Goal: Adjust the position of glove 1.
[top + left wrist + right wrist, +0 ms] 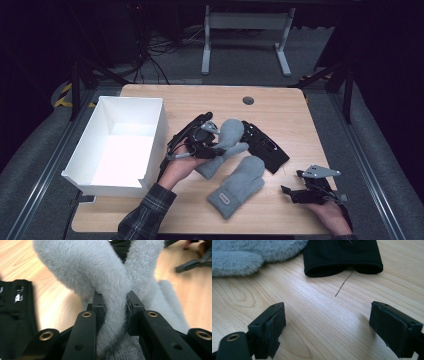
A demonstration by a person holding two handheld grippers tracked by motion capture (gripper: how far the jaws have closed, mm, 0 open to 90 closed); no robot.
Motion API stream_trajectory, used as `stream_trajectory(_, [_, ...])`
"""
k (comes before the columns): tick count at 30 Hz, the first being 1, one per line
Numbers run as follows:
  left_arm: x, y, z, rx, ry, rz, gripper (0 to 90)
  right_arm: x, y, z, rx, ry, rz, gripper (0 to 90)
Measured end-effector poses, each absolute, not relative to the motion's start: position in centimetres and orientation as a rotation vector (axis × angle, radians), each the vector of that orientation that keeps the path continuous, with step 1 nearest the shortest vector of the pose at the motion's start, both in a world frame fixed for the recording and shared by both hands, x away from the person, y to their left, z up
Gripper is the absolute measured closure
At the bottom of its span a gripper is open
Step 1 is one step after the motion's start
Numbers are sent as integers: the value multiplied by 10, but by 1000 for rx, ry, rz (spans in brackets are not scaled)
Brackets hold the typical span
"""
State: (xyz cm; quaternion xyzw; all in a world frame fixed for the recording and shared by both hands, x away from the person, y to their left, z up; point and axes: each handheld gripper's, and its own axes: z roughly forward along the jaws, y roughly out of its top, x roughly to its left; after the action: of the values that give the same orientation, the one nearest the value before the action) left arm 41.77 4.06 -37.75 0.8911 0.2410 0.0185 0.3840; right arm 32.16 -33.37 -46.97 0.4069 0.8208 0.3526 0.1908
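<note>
1. Bench point(280, 107): one, light wood, with a dark round grommet point(248, 100) near its far edge. No writing was legible on it.
2. White bin point(156, 131): one, open-topped, at the bench's left side. It carried no label.
3. Black gloves point(265, 145): counted as two dark pieces lying together right of centre; small white marks showed on one in the left gripper view but could not be read.
4. Grey mittens: two. One mitten point(239, 186) lay flat at front centre, cuff toward the person, with a small patch on the cuff; its print was too small to read. The held mitten point(227, 140) was raised above the bench at centre, just right of the bin.
5. Left gripper point(207, 142): jaws were closed narrow on the held mitten, the fleece pinched between both pads point(99, 308).
6. Right gripper point(295, 192): rested at the bench's front right, jaws wide apart with nothing between them, bare wood under them, a black glove cuff point(343, 263) just ahead.
</note>
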Motion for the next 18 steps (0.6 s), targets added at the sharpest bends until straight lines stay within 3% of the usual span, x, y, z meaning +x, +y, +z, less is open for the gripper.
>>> stream_trajectory(18, [366, 7, -382, 2320, 530, -13, 744, 322, -334, -470, 1142, 2306, 989, 140])
